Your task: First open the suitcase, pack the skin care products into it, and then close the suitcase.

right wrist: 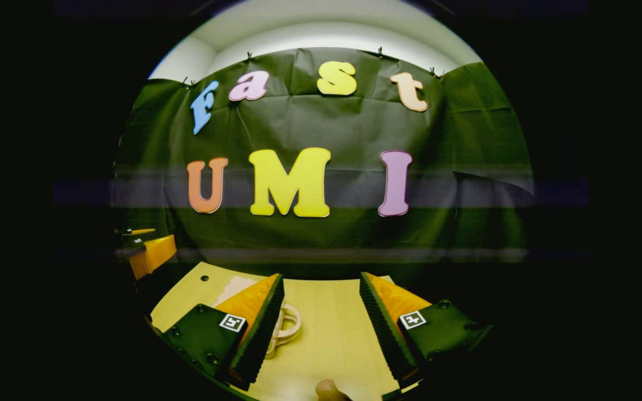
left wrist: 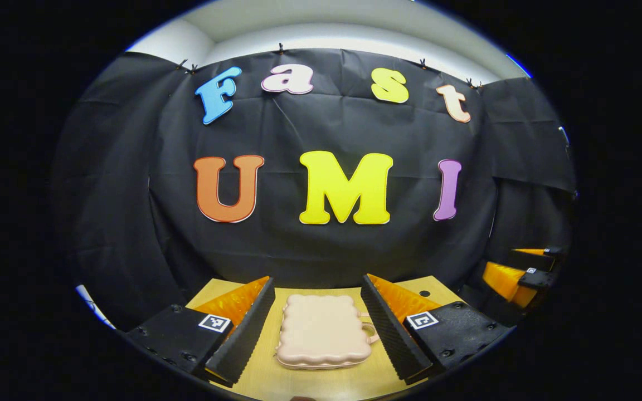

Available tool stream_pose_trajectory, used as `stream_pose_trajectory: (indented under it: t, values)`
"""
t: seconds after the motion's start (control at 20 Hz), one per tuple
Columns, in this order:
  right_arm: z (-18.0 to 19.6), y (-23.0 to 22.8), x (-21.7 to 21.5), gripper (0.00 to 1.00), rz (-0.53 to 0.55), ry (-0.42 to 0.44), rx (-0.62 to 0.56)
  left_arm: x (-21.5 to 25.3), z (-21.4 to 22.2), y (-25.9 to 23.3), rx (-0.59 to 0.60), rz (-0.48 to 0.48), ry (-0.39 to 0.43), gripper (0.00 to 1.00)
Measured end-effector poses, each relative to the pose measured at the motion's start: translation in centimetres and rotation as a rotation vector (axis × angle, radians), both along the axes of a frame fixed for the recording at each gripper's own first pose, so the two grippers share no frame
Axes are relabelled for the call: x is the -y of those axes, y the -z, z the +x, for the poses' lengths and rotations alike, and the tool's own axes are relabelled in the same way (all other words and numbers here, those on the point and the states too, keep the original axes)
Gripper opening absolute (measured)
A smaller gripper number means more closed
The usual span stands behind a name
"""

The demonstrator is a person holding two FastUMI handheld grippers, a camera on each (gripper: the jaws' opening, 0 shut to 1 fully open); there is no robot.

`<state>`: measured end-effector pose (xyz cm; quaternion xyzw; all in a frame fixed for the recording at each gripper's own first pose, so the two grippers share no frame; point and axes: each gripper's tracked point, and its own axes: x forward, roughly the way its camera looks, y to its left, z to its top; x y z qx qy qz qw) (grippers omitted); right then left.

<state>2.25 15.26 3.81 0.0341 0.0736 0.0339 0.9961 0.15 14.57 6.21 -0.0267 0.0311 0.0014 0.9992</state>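
suitcase (left wrist: 324,332): lid down, flat on bench (left wrist: 310,384), untouched
left hand-held gripper (left wrist: 321,328): spread wide, empty
right hand-held gripper (right wrist: 321,323): spread wide, empty
progress: nothing started; opening, packing, closing all remain

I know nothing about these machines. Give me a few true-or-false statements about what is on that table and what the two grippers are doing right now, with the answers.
1. The small pink scalloped-edge suitcase lies closed on the light wooden table. True.
2. The left gripper is clamped on the suitcase. False: its fingers stand wide apart, one on each side of the suitcase, with no contact to be seen.
3. The right gripper is open and holds nothing. True.
4. In the right gripper view, the suitcase's looped handle peeks out beside that gripper's finger. True.
5. The suitcase's lid is propped up with bottles inside. False: the lid is shut flat.
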Motion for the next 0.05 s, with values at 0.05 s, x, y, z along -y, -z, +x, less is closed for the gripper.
stream_pose_trajectory:
  t: [0.05]
  values:
    - [-0.17,-0.21,-1.07,0.81,-0.015,-0.014,0.007,0.00,0.22,0.05,0.002,-0.001,0.004,0.98]
